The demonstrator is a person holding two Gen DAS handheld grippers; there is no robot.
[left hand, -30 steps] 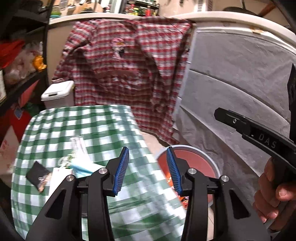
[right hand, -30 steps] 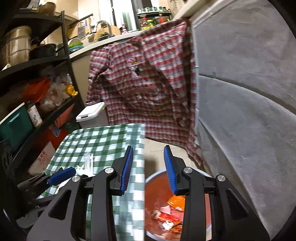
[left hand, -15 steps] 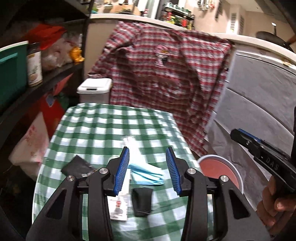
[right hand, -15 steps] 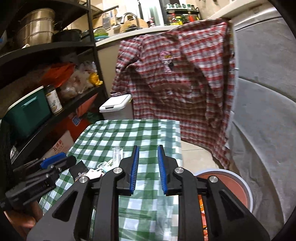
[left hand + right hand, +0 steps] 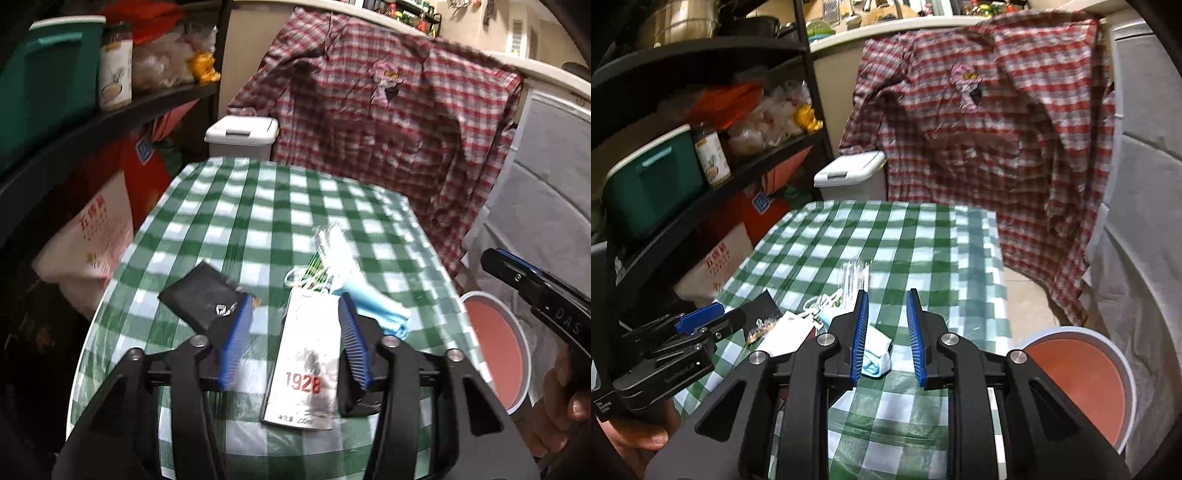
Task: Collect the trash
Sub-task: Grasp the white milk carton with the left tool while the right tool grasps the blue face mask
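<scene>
Trash lies on the green checked table point(image 5: 240, 206): a silver pouch marked 1928 point(image 5: 306, 365), a black packet point(image 5: 201, 295), a blue face mask point(image 5: 380, 310), a clear plastic wrapper point(image 5: 334, 243) and a small black piece point(image 5: 356, 398). My left gripper point(image 5: 295, 343) is open and empty, low over the pouch. My right gripper point(image 5: 885, 332) is open and empty above the table, with the mask point(image 5: 877, 350) by its left finger. The red trash bucket point(image 5: 1078, 373) stands on the floor at the right and also shows in the left wrist view point(image 5: 495, 347).
A black shelf rack point(image 5: 701, 155) with a green box, a jar and bags stands left of the table. A white lidded bin point(image 5: 849, 170) and a hanging plaid shirt point(image 5: 979, 110) are behind it. A grey covered surface point(image 5: 1137, 206) rises at the right.
Both grippers swung left from over the bucket to over the table. The left gripper dropped close to the pouch. The right jaws narrowed, then opened wider again.
</scene>
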